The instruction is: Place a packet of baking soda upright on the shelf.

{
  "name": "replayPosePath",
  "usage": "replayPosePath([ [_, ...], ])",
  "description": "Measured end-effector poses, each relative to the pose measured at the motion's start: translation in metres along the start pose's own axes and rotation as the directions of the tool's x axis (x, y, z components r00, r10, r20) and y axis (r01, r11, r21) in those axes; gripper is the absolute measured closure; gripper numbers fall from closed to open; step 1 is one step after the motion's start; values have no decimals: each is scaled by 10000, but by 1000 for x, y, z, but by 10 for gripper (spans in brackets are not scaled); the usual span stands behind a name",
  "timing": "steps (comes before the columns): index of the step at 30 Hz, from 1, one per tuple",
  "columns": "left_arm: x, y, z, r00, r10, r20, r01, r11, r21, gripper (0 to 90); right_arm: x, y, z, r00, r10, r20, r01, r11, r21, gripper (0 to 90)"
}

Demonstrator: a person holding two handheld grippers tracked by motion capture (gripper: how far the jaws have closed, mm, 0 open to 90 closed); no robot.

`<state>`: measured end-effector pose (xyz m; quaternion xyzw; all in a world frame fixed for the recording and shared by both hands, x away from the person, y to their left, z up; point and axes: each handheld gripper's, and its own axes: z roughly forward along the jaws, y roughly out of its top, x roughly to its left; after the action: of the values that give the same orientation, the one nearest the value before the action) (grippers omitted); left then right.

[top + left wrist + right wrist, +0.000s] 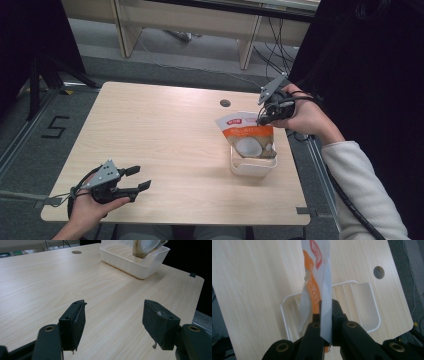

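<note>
**Pouch held by its edge above the tray: risk of slip and tip**

While the orange-and-white foil snack pouch (pixel 248 136) is pinched at its upper edge, its lower end is seen standing in the shallow white plastic ribbed tray (pixel 250 168), near the right side of the pale wooden table (pixel 165 145). The right gripper (pixel 325 315) is closed on the pouch's thin seam, with the jaws pressed together on either side of it. Only a narrow strip of slick film appears to be clamped, so the pouch could slide out if it is lifted or swung quickly. Should the grip be released while the pouch leans, it would likely topple over the low wall of the tray rather than settle inside. The tray is light and unheld, and it could be dragged or tilted if the pouch is pushed sideways against its ribs. It also sits close to the table's right edge, so a hard shove could send it off. The left gripper (pixel 134 181) is held well apart near the table's front left, its jaws wide and empty, so no steadying is given to the tray.
</note>
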<state>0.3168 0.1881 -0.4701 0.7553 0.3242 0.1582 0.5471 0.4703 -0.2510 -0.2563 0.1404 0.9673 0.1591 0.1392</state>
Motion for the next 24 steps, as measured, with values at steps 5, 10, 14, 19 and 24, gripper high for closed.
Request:
replayPosePath([
  [5, 0, 0, 0, 10000, 18, 7, -18, 10000, -10, 343, -2, 0, 1, 10000, -81, -46, 80, 10000, -49, 900],
  [10, 0, 0, 0, 10000, 24, 11, -24, 10000, -15, 343, -1, 1, 2, 9998, -167, -81, 166, 9998, -62, 900],
  [14, 0, 0, 0, 10000, 19, 13, -19, 10000, -11, 343, -1, 2, 3, 9997, -223, -85, 222, 9997, -55, 900],
  [19, 0, 0, 0, 10000, 19, 5, -19, 10000, -13, 343, 0, 0, 6, 9990, -442, -49, 443, 9990, 61, 900],
  [24, 0, 0, 0, 10000, -4, 10, 4, 10000, -21, 343, 1, -2, 10, 9978, -649, -130, 653, 9973, 338, 900],
])
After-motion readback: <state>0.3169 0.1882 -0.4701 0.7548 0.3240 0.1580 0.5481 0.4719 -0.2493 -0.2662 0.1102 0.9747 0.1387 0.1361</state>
